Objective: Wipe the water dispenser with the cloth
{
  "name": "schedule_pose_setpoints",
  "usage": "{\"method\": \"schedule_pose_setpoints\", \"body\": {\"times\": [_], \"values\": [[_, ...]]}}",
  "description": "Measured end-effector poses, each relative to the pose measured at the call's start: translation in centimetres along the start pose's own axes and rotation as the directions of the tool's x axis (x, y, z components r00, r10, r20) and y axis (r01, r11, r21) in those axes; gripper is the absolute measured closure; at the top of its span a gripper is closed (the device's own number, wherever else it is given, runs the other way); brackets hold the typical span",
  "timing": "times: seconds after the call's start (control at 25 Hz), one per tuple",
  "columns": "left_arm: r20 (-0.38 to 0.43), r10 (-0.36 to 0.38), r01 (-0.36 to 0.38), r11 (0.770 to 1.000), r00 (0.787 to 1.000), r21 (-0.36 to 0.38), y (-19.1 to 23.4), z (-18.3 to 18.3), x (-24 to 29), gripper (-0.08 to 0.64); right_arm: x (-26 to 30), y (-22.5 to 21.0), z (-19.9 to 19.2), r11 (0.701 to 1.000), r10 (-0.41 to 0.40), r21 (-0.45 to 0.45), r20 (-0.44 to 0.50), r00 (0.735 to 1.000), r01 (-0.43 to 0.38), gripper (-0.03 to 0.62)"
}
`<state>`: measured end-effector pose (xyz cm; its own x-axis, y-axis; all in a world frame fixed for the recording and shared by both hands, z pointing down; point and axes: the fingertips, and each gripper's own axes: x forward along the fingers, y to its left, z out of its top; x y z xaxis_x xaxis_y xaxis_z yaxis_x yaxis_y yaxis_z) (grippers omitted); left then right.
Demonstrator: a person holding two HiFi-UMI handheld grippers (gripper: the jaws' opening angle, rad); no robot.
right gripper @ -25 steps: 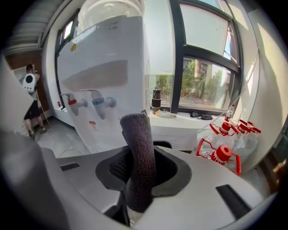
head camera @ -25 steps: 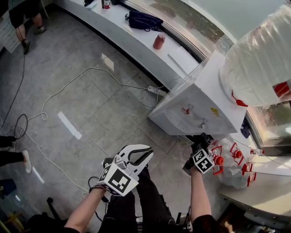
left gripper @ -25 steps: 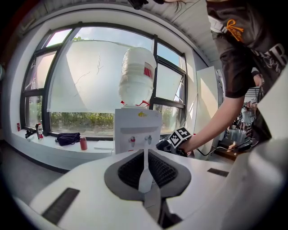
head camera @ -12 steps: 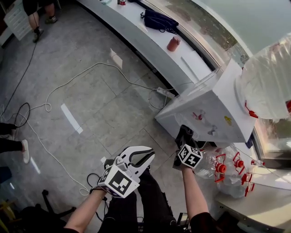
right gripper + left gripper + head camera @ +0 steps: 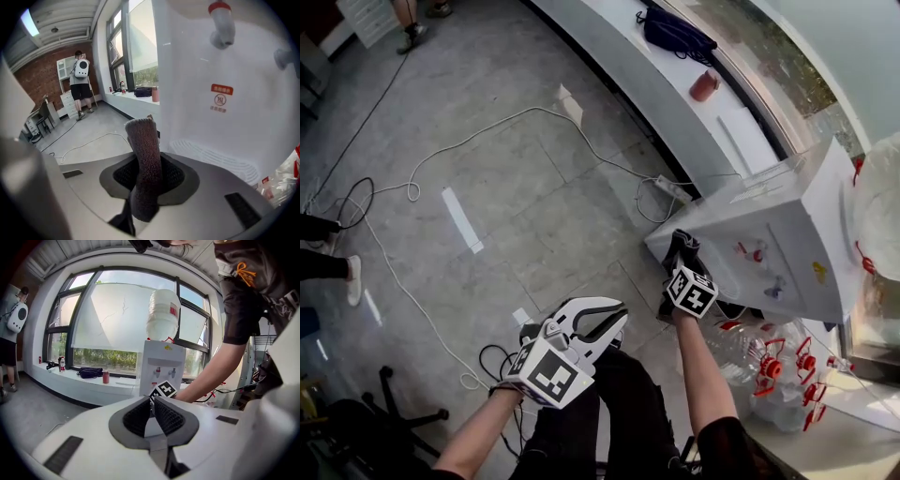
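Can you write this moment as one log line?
right gripper: shut on cloth, near dispenser | left gripper: shut, empty

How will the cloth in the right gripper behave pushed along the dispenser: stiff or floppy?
Probably soft, not limp: the cloth stands upright above the right gripper, folded thick. Its fuzzy knit likely drags rather than slips on the smooth water dispenser. The free end may bend under pressure.

- Cloth (image 5: 143, 150): dark, coarse-knit, folded into an upright strip; clamped between the jaws of my right gripper (image 5: 681, 267) and rising past their tips.
- Water dispenser (image 5: 220, 98): white cabinet, taps high on its front, just ahead and to the right of my jaws. I cannot tell whether the cloth touches it.
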<state>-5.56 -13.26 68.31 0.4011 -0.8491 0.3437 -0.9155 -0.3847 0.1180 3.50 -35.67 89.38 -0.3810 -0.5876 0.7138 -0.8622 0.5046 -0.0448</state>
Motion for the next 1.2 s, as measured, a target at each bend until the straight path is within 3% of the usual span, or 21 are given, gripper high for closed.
{"method": "schedule_pose_setpoints", "body": {"times": [0.24,0.4,0.52,1.0,1.2], "values": [[-0.019,0.018,-0.019,1.0,1.0,-0.022,0.8,-3.6,0.8,0.517,4.6,-0.5,-0.3,0.996,-0.034,0.08,0.013,0.999,0.033,0.482],[-0.021,0.012,-0.013,1.0,1.0,-0.028,0.9,-4.9,1.9,0.518,4.6,-2.1,-1.0,0.991,-0.111,0.073,0.001,0.994,0.11,0.482],[-0.026,0.001,-0.002,1.0,1.0,-0.022,0.9,-5.2,2.3,0.517,4.6,-3.1,-2.8,0.991,-0.115,0.069,-0.021,0.993,0.116,0.482],[-0.005,-0.039,0.039,0.999,0.999,0.004,-0.2,-3.6,3.9,0.518,-0.1,-12.0,-7.9,0.965,-0.245,0.069,-0.087,0.966,0.252,0.482],[-0.012,-0.077,0.078,0.997,0.997,0.014,-1.7,-3.5,4.9,0.517,-2.9,-17.4,-10.3,0.932,-0.336,0.097,-0.123,0.934,0.348,0.481]]}}
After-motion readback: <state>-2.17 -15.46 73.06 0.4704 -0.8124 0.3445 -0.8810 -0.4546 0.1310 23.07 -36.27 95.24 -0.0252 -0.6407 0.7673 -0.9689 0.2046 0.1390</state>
